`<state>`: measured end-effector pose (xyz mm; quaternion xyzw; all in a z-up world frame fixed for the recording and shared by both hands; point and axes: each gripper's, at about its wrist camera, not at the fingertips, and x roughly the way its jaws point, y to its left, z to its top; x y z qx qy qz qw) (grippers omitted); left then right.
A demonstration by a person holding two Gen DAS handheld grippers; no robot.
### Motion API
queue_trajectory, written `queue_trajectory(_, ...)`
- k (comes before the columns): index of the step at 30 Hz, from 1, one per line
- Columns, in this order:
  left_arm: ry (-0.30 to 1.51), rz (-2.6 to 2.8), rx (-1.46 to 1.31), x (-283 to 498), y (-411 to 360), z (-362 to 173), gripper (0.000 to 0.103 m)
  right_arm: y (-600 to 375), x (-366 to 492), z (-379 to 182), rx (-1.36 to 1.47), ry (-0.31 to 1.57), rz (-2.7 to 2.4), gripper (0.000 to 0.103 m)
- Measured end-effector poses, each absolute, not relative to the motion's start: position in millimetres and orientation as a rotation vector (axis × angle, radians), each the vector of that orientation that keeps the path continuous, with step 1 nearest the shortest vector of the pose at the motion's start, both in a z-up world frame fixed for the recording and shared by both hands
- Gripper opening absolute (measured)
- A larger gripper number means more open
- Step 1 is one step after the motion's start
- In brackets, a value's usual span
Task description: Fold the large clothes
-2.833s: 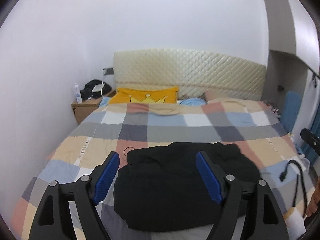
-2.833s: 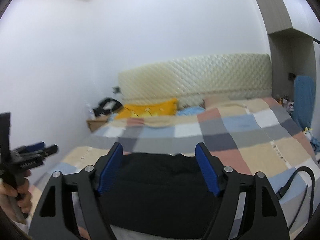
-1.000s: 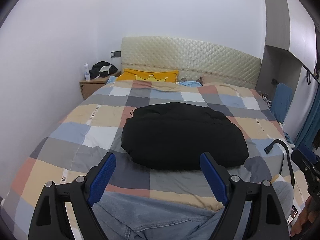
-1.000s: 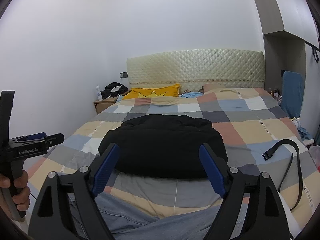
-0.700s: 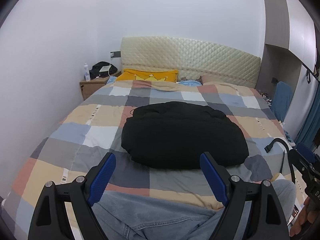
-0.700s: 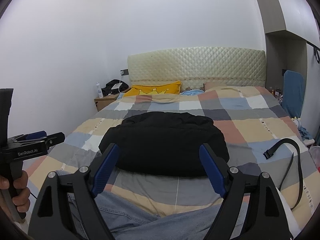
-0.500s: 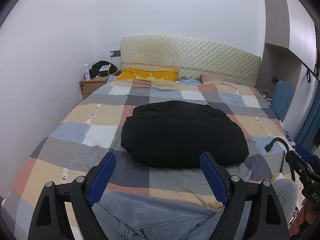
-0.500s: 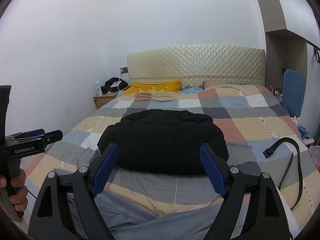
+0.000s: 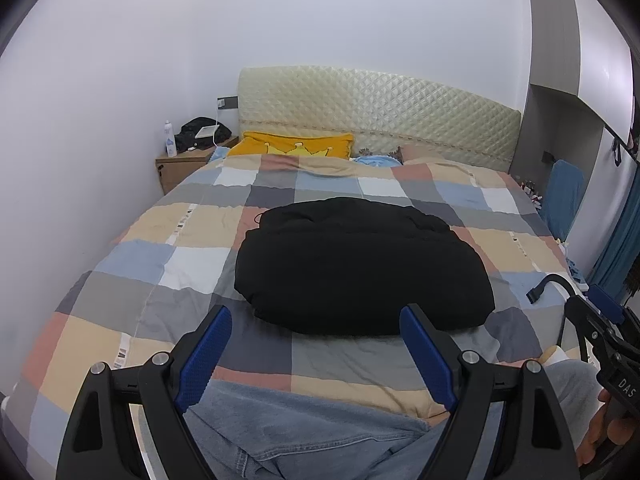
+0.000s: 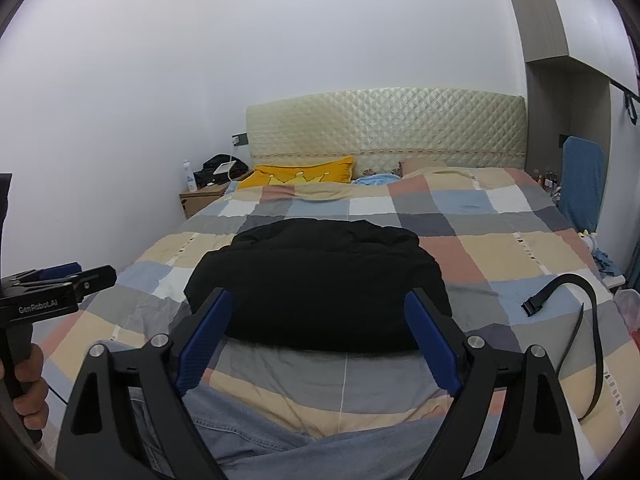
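A black padded garment [image 9: 360, 268] lies folded into a thick bundle on the checked bedspread [image 9: 160, 256], near the middle of the bed. It also shows in the right wrist view [image 10: 320, 288]. My left gripper [image 9: 316, 332] is open and empty, held back from the garment's near edge above the person's jeans [image 9: 320, 428]. My right gripper [image 10: 318, 320] is open and empty, also short of the garment. The left gripper's body shows at the left edge of the right wrist view [image 10: 48, 296].
A black strap [image 10: 576, 304] lies on the bedspread at the right. A yellow pillow [image 9: 296, 146] and quilted headboard [image 9: 376, 120] are at the far end. A wooden nightstand [image 9: 182, 166] with a bottle and black bag stands at the far left. A blue cloth [image 10: 580, 176] hangs at the right.
Both grippers have pulled back and up from close over the garment, which now lies untouched on the bed. In the last second almost nothing has moved.
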<state>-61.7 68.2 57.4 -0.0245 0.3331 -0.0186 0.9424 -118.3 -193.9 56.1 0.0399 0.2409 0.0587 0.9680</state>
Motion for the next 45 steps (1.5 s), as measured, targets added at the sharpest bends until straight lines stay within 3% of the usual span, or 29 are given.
queue_trajectory(2, 0.682, -0.038, -0.046, -61, 67, 56, 0.086, -196, -117, 57, 0.088, 0.480, 0.108, 0.103)
queue_trajectory(45, 0.702, -0.091, -0.047, -51, 55, 53, 0.086, -202, -104, 55, 0.076, 0.497, 0.059, 0.103)
